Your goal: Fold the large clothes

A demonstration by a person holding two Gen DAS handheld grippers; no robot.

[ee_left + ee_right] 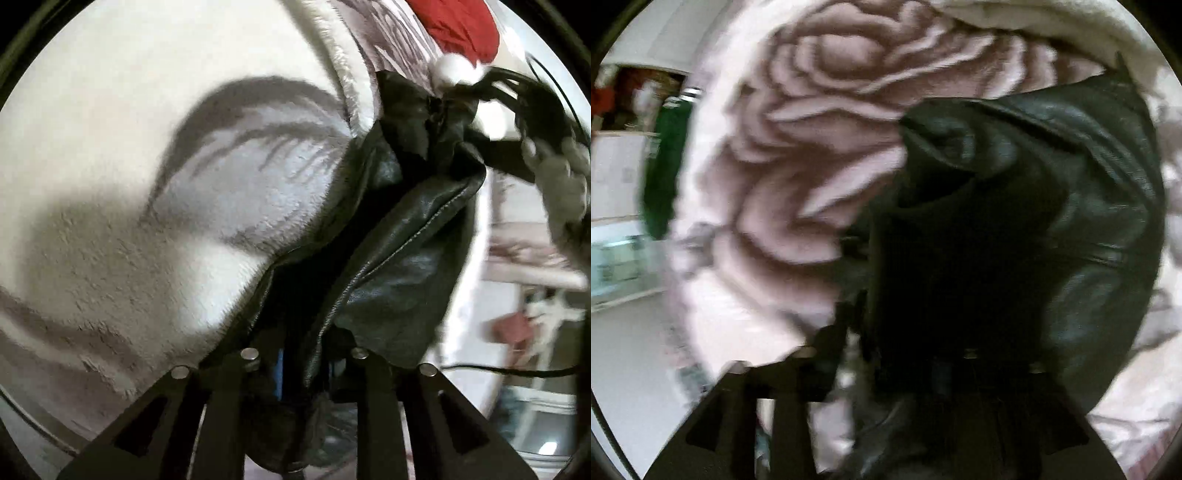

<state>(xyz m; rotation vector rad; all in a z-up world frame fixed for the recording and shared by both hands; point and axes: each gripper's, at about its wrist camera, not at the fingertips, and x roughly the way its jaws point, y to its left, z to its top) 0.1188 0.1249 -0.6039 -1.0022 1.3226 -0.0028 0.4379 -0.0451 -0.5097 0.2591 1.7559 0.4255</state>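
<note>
A black leather jacket point(399, 258) runs from the bottom centre to the upper right of the left wrist view, over a fluffy white blanket point(129, 110). My left gripper point(306, 354) is shut on a stitched fold of the jacket, its jaws close together. In the blurred right wrist view the jacket point(1034, 203) lies crumpled on the blanket's rose pattern point(812, 129). My right gripper point(894, 332) stands with its jaws well apart and dark jacket leather between them. Its fingertips are lost in the dark.
A red Santa hat point(458, 26) with a white pom-pom lies at the blanket's far edge. A blurred grey-gloved hand point(561, 184) and black cables show at the upper right. Beyond the bed's edge are pale floor point(628, 350), a green object point(665, 166) and shelves.
</note>
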